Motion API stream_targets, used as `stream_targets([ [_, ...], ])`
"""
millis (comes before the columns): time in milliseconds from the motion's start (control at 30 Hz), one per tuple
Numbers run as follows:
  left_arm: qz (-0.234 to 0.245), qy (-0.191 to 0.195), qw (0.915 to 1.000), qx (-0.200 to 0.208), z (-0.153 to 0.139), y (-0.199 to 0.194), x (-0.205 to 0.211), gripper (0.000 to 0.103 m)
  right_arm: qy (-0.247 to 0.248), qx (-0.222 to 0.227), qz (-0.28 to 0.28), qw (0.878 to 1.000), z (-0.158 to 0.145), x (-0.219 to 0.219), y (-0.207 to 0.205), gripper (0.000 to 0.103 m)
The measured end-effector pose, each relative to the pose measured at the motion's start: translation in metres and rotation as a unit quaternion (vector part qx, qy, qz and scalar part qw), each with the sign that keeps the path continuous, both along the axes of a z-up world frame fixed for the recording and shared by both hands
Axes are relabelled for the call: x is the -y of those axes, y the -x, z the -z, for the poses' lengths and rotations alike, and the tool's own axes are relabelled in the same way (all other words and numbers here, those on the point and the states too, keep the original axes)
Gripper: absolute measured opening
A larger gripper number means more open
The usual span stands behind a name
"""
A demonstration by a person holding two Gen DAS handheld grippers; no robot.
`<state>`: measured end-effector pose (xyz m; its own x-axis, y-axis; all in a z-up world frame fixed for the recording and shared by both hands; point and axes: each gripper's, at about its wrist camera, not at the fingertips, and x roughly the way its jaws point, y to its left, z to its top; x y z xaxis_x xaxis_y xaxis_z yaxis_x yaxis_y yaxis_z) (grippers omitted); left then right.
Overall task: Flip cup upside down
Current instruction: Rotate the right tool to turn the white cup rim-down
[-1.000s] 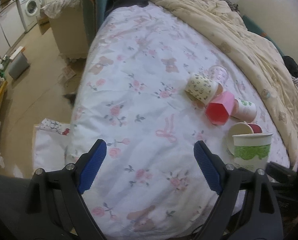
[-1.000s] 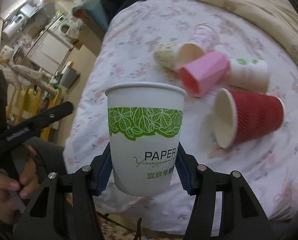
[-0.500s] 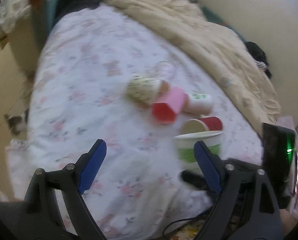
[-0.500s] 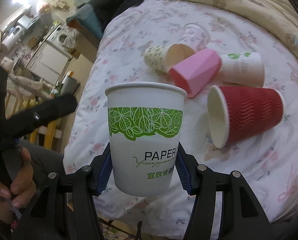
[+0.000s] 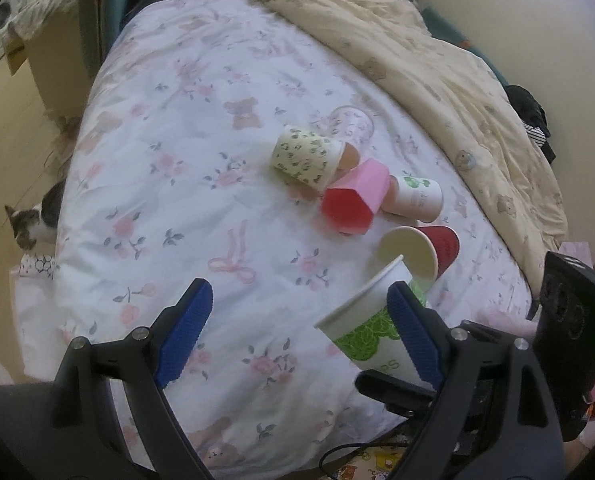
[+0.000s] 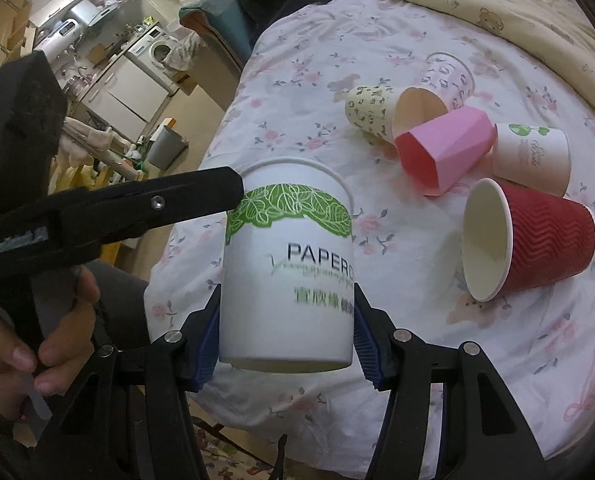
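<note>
Cup [image 6: 287,276] newly tilted, between right claw [image 6: 287,344] pads.

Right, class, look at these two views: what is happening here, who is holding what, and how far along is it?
A person holds a hand-held gripper in each hand over a bed with a floral sheet. The right hand-held gripper is shut on a white paper cup with a green leaf band, which is tilted in the air, not yet upside down. The left hand-held gripper is open and holds nothing. Several other cups lie on their sides on the sheet, among them a red ribbed cup and a pink faceted cup.
</note>
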<state>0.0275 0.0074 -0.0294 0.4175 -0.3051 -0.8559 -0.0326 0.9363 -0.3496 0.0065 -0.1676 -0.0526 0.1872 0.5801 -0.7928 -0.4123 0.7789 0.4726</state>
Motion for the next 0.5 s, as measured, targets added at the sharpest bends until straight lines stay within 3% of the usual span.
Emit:
stream_targets([
  [500, -0.016, -0.028, 0.9993, -0.02, 0.0042, 0.0031, -0.0079, 0.087, 0.014, 0.008, 0.006, 1.0, -0.0079, 0.0083, 0.0001, 0.058],
])
